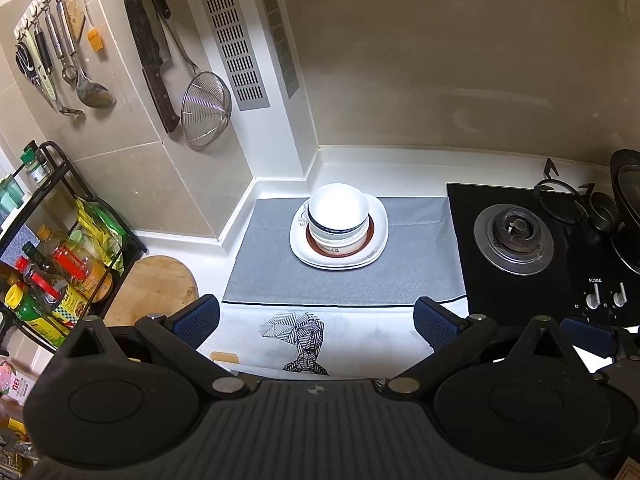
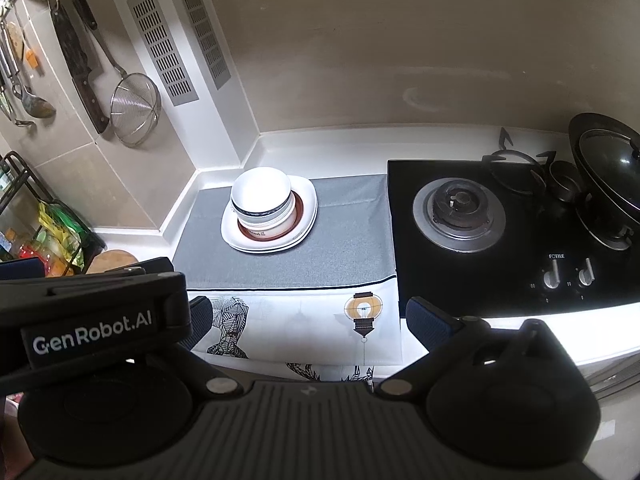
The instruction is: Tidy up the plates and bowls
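Left wrist view: bowls (image 1: 338, 216) stacked on plates (image 1: 376, 250), seemingly finished; left claw (image 1: 318, 318) and right claw (image 2: 308, 320) agape, empty.

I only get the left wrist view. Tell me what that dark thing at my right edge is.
Observer: A black wok with its lid on, sitting on the right side of the stove.
Operator: Report what's printed on the cloth nearest the stove.
Observer: A lantern print with a light bulb inside.
Operator: Give me the right claw's state.
Observer: The right claw is open and empty, above the printed cloth.
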### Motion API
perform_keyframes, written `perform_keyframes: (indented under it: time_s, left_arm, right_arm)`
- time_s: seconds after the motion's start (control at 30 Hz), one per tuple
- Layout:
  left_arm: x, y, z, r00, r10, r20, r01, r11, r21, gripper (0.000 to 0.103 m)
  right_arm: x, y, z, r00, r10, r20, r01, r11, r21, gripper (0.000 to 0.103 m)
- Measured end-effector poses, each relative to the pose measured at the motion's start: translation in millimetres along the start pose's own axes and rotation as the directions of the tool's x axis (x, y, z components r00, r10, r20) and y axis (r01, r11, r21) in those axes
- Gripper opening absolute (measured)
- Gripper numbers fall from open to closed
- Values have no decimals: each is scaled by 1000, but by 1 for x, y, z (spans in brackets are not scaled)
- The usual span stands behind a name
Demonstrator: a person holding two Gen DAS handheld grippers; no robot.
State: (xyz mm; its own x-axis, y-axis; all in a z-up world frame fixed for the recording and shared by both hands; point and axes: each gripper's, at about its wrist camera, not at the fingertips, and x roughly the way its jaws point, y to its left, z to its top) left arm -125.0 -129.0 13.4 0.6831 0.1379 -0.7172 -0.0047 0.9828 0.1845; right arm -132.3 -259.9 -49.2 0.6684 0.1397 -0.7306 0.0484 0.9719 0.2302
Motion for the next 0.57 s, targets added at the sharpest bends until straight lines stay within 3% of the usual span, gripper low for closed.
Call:
perform_keyframes:
  time_s: [0.57]
  left_arm:
    - [19,8,10,999,-50,6,50,998,35,103]
  right_arm:
    - [12,4,6,999,-39,9,38,999,30,103]
